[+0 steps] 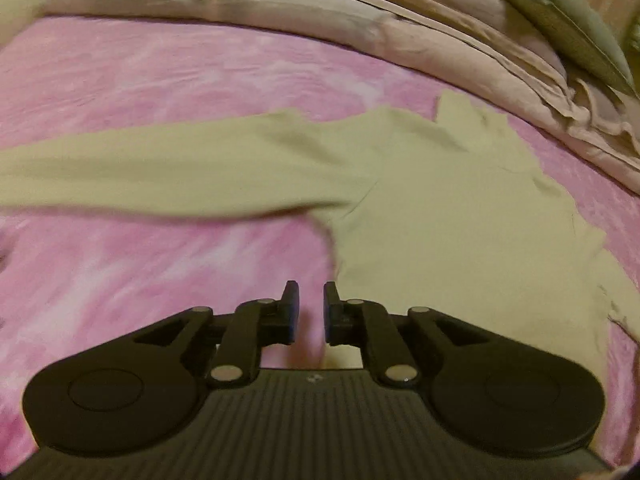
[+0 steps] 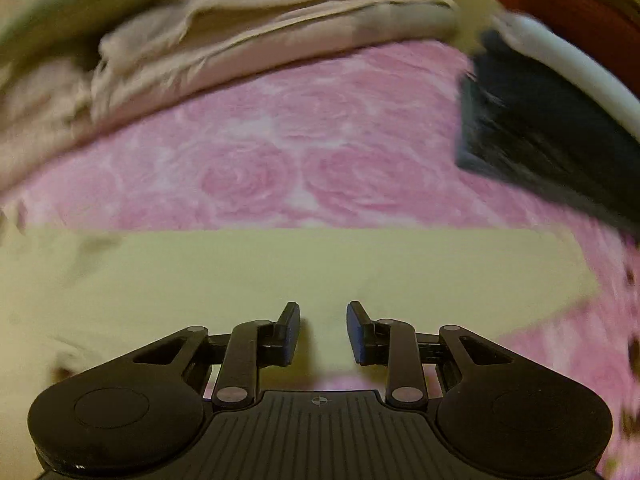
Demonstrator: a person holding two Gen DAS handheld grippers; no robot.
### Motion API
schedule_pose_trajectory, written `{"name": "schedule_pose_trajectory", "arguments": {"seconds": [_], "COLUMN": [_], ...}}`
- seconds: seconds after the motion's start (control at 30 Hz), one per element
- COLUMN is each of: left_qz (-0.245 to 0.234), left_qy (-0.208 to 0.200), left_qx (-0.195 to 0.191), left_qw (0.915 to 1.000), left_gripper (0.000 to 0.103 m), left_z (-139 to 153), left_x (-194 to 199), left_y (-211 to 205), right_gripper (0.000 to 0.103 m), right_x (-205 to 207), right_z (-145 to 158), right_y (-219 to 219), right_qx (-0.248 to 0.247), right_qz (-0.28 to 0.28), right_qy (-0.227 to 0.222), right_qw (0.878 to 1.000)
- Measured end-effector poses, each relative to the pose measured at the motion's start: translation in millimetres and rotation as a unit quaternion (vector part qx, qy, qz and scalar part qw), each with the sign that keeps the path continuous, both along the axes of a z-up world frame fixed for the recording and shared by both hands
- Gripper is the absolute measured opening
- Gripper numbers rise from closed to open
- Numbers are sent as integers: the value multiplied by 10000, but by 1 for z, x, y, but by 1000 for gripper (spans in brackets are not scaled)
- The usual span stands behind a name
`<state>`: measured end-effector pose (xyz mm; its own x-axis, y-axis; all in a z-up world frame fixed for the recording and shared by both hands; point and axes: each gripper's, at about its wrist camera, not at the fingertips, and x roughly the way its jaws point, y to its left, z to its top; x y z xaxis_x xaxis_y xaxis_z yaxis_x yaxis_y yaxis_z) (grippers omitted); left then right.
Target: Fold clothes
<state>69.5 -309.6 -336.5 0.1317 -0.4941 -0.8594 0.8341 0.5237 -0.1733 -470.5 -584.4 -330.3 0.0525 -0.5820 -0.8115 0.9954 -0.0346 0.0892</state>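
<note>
Left wrist view shows the pale green top [image 1: 420, 200] flat on the pink bed [image 1: 160, 80], both grippers' fingers [image 1: 294, 312] apart and empty, so pinch a sleeve edge cleanly

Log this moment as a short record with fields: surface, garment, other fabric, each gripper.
surface: pink rose-print bedsheet
garment: pale yellow-green long-sleeved top, spread flat on the sheet, one sleeve stretched out sideways
other fabric: beige bedding bunched beyond the top; dark folded cloth at the right wrist view's right
left gripper: narrow gap, nothing between the jaws
right gripper: open, empty, above the top
</note>
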Motion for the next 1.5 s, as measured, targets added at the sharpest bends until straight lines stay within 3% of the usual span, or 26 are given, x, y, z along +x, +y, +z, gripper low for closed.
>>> {"name": "schedule_pose_trajectory", "arguments": {"seconds": [0.07, 0.1, 0.13, 0.23, 0.4, 0.57, 0.63, 0.7, 0.9, 1.17, 1.5], "left_qz": [214, 299, 354, 401, 347, -50, -227, -409, -706, -1165, -1484], "left_qy": [27, 39, 59, 145, 313, 40, -97, -244, -547, -726, -808], "left_qx": [224, 342, 406, 435, 346, 51, -105, -249, -209, -92, -170], "left_qw": [9995, 9990, 9985, 9981, 9983, 10000, 9996, 9986, 9958, 9905, 9855], "left_gripper": [13, 15, 17, 24, 28, 33, 36, 38, 39, 39, 41], "left_z": [29, 44, 59, 102, 165, 224, 245, 263, 281, 285, 289], "left_x": [-11, -18, -28, -55, -86, -100, -101, -101, -82, -72, -90], "left_y": [25, 35, 44, 67, 92, 112, 127, 144, 212, 278, 322], "right_gripper": [39, 66, 85, 85, 85, 86, 93, 94, 94, 94, 94], "right_x": [-5, -1, 5, 33, 63, 76, 82, 95, 122, 134, 137], "right_z": [26, 38, 52, 95, 160, 216, 235, 248, 263, 263, 272], "right_y": [20, 30, 41, 82, 143, 204, 232, 260, 340, 439, 502], "right_qx": [227, 383, 525, 753, 887, 592, 434, 247, 160, 394, 409], "right_qz": [16, 146, 308, 1074, 1776, 2056, 2108, 2157, 1768, 1174, 1229], "right_qy": [-519, -662, -804, -1017, -957, -888, -848, -747, -630, -576, -130], "right_qw": [9984, 9970, 9949, 9861, 9754, 9728, 9729, 9733, 9821, 9906, 9915]}}
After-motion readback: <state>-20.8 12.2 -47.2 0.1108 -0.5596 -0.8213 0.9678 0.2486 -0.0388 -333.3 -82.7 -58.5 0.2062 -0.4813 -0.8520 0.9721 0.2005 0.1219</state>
